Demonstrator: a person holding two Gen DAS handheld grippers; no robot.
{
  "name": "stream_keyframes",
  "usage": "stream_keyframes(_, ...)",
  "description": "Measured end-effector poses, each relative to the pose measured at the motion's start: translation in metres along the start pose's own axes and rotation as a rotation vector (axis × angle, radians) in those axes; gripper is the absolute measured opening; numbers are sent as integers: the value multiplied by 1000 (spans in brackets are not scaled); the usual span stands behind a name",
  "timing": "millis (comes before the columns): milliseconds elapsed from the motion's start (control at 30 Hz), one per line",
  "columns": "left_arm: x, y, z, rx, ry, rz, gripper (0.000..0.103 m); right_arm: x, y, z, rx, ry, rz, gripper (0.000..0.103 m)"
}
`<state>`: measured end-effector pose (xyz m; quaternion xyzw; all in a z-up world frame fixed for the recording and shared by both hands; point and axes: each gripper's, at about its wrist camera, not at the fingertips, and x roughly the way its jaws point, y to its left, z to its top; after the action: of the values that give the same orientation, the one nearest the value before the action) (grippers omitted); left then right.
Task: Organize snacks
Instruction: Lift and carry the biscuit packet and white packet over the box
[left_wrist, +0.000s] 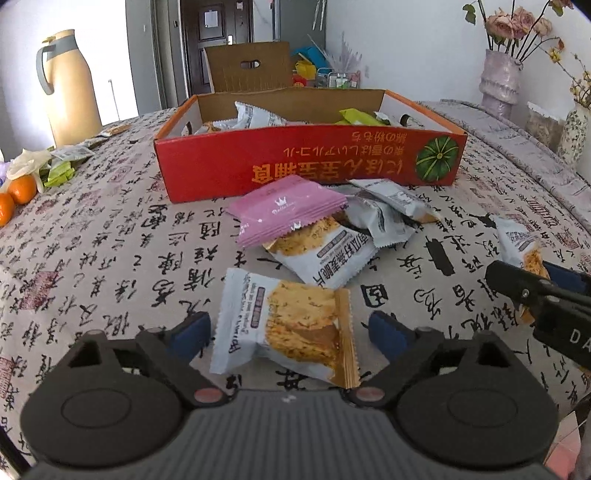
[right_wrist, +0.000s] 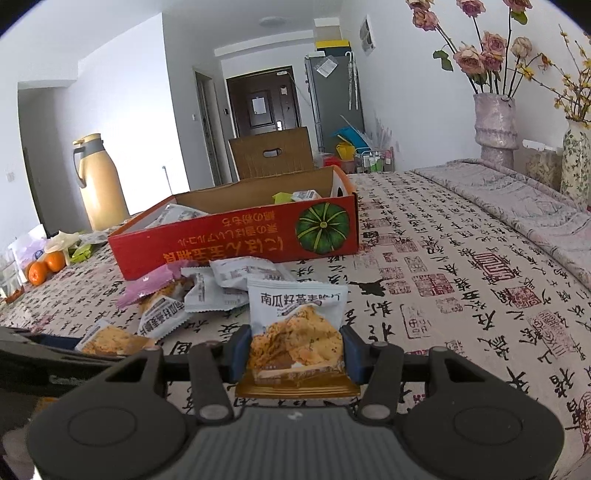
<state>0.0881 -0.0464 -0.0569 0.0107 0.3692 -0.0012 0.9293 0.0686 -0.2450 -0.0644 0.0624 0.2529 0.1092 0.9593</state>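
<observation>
since these crinkly packets are light, slippery and hold brittle crisps, we are clamping the right gripper (right_wrist: 295, 354) lightly across the held snack packet (right_wrist: 297, 332), while the left gripper (left_wrist: 290, 332) is straddling, jaws apart, a near snack packet (left_wrist: 284, 325) lying on the cloth-covered worktop (left_wrist: 110, 251), the red box (left_wrist: 310, 158) waiting beyond, a vase (right_wrist: 495, 125) far right.

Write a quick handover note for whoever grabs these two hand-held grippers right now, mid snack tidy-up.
Right hand-held gripper: shut on an upright white cracker packet.
Left hand-held gripper: open, jaws either side of another white packet lying on the tablecloth, not gripped yet.
Red box: already holds several packets.
Loose pile in front of the box: a pink packet and some white ones.
Left: box the held packet, grab the left one, then clear the pile.
</observation>
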Motion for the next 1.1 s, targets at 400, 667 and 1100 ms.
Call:
stream_keyframes(400, -10, -5, -2, 29, -28, -47, 44, -7, -3, -3, 5, -8, 7, 50)
stream_keyframes(667, -23, -4, -3, 27, -56, -69, 32, -15, -1, -5, -6, -16, 9, 50)
stream_keyframes(1100, -50, 2, 7, 23, -149, -89, 32, -19, 9, 3, -41, -44, 6, 50)
